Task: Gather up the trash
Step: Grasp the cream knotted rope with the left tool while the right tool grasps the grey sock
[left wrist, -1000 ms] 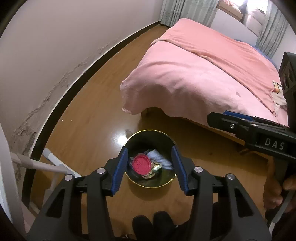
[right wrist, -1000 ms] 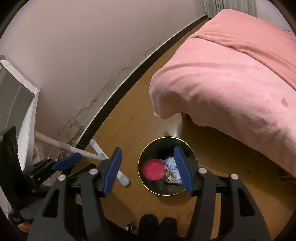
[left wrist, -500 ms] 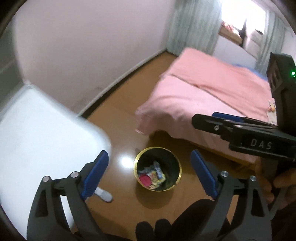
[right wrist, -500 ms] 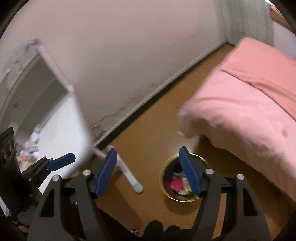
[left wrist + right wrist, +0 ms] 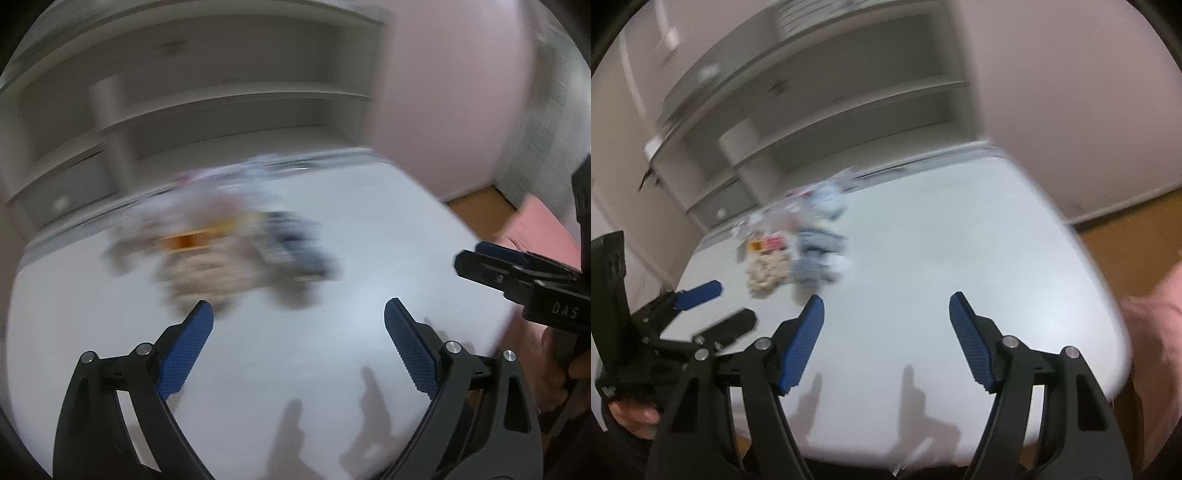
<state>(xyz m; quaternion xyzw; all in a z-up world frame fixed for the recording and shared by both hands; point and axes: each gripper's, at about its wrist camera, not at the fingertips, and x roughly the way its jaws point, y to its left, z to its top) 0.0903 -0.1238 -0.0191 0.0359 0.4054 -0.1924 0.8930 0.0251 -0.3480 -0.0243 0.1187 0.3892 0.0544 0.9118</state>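
A blurred heap of trash lies on a white table (image 5: 369, 258): a beige snack packet (image 5: 766, 273) with an orange and red label, and a blue-grey crumpled wrapper (image 5: 820, 254). In the left wrist view the heap (image 5: 229, 254) is smeared by motion. My left gripper (image 5: 297, 347) is open and empty above the table's near part. My right gripper (image 5: 886, 341) is open and empty, to the right of the left one and nearer than the heap. The left gripper also shows in the right wrist view (image 5: 716, 306).
A white shelf unit (image 5: 849, 110) stands behind the table (image 5: 960, 240). Wooden floor (image 5: 1137, 236) and the pink bed (image 5: 543, 229) lie to the right of the table. The wall (image 5: 1071, 92) is pale pink.
Both grippers have swung up and left from the bin on the floor to the white table. Both jaws stay open and empty. The bin has left the view.
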